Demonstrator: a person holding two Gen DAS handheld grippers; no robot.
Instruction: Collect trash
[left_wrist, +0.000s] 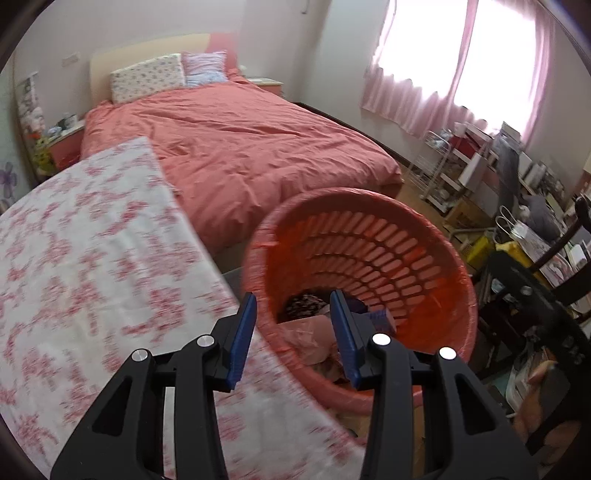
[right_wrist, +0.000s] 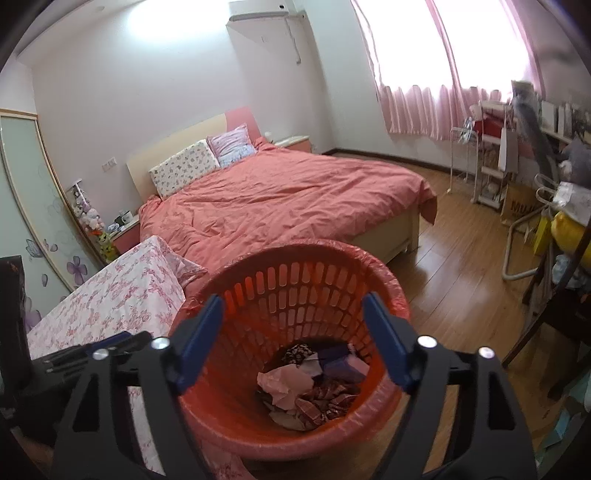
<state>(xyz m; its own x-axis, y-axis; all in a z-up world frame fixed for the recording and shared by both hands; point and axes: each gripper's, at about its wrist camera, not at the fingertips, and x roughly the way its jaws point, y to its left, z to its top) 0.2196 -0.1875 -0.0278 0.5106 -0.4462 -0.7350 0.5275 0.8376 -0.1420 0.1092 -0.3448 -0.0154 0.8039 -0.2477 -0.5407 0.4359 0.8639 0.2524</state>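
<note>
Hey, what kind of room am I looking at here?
A home bedroom, most likely. A made bed with pillows against a headboard fills the middle, pink curtains hang over a bright window, and an orange bin holding crumpled trash stands on the wood floor.

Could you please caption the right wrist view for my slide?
Open right gripper above the red bin holding crumpled trash.

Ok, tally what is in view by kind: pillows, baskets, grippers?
Pillows: 2, floral pillow and striped pillow
Baskets: 1, red basket
Grippers: 2, left gripper and right gripper, both open
Total: 5
</note>
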